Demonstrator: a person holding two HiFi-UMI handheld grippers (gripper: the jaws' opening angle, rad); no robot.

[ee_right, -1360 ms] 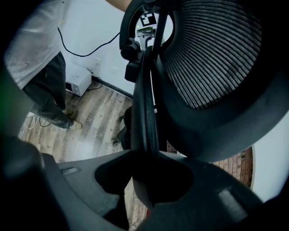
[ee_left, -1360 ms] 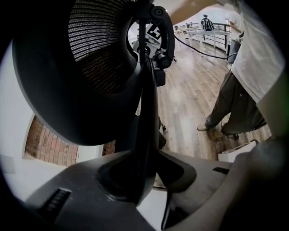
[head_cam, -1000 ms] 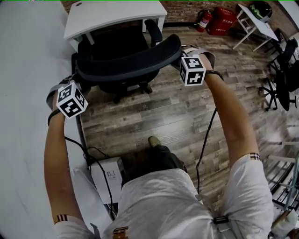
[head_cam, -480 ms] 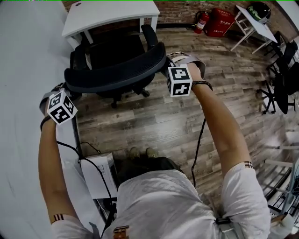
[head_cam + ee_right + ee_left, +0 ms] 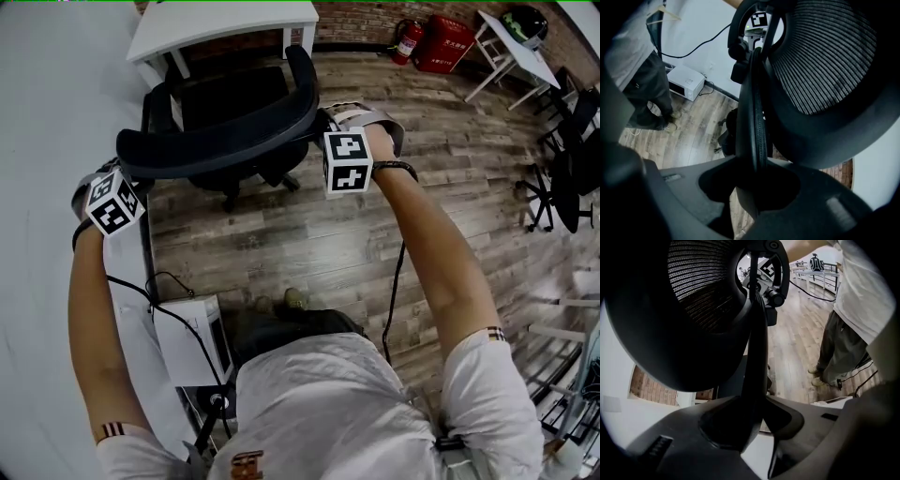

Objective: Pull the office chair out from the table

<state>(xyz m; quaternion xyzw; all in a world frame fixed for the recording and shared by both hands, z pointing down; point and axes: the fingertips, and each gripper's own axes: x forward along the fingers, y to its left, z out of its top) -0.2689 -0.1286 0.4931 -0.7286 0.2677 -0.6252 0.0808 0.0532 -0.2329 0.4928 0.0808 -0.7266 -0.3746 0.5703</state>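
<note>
**Reaching forward, clamped at both ends**

The person leans in with both arms stretched forward and down. In the head view the left arm (image 5: 89,319) runs from the shoulder at seven o'clock up to the left gripper (image 5: 124,171) at ten o'clock, with the left marker cube (image 5: 114,200) facing the camera. The right arm (image 5: 431,244) runs from five o'clock up to the right gripper (image 5: 319,122) at twelve o'clock. It has a dark band (image 5: 397,169) round the wrist, and the right marker cube (image 5: 347,161) sits beside the hand. Both grippers tilt steeply downward. In each gripper view the jaws are closed on the thin rim of the chair back (image 5: 216,141), one gripper at each end.
</note>
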